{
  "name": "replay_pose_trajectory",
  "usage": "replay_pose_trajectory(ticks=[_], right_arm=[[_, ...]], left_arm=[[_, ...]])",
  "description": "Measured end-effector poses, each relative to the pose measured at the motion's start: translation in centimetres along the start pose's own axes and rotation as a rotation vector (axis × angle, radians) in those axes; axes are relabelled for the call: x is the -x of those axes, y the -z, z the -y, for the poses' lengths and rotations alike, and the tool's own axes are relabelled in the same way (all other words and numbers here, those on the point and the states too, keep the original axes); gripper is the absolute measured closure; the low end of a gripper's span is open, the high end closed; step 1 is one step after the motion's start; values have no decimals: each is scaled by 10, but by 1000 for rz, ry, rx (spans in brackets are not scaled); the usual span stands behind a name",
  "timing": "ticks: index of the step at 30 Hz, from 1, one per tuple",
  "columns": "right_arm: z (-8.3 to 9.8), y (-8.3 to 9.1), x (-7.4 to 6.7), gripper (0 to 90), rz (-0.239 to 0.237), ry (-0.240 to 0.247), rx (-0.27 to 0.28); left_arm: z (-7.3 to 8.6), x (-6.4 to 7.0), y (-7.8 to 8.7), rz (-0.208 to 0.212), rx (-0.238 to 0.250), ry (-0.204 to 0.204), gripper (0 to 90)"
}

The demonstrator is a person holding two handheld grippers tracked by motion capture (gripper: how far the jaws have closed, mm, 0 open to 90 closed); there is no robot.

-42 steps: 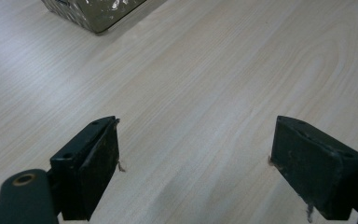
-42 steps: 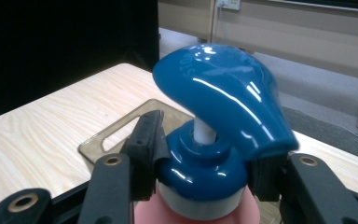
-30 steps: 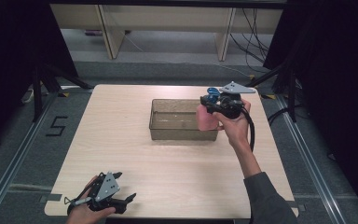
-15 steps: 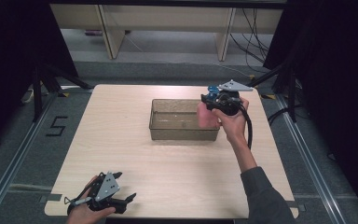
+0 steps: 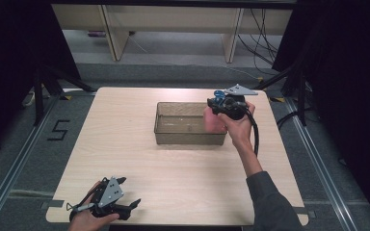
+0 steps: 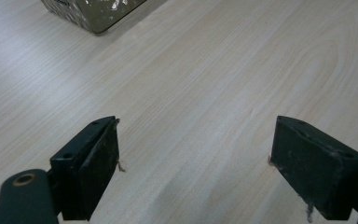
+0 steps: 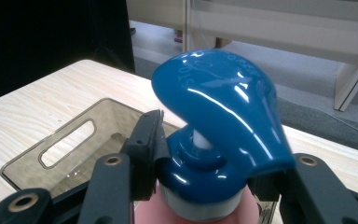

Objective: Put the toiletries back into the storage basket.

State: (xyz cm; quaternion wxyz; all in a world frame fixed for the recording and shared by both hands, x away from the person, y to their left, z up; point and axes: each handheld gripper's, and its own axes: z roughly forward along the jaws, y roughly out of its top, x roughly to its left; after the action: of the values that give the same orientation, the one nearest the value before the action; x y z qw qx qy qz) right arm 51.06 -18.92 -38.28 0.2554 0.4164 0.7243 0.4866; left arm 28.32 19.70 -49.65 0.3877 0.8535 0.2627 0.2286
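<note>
My left tool [image 5: 107,199] sits at the near edge of the bench [image 5: 125,144], jaws wide apart with nothing between them. Farther out, my right tool [image 5: 220,105] is clamped on a pink bottle [image 5: 215,121] with a blue pump top [image 7: 219,93], at the right end of the clear bin [image 5: 173,134].

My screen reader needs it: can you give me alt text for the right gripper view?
The right gripper is clamped around the neck of a pink bottle with a glossy blue pump top, close to the camera. Behind and below it sits a clear brownish bin with a handle slot, on a light wooden table.
</note>
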Motion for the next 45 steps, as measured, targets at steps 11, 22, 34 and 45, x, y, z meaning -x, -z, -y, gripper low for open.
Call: replay_pose_trajectory(ticks=[11,22,34,45], right_arm=[[6,-4,2,536,14,10,4],[18,-7,2,536,14,4,-25],[28,-8,3,536,24,-4,-41],[36,-8,2,536,29,-1,-45]], left_arm=[[0,0,-1,-1,1,1,148],[0,0,0,-5,-5,-3,148],[0,0,-1,-2,4,6,148],[0,1,-1,-7,1,5,148]])
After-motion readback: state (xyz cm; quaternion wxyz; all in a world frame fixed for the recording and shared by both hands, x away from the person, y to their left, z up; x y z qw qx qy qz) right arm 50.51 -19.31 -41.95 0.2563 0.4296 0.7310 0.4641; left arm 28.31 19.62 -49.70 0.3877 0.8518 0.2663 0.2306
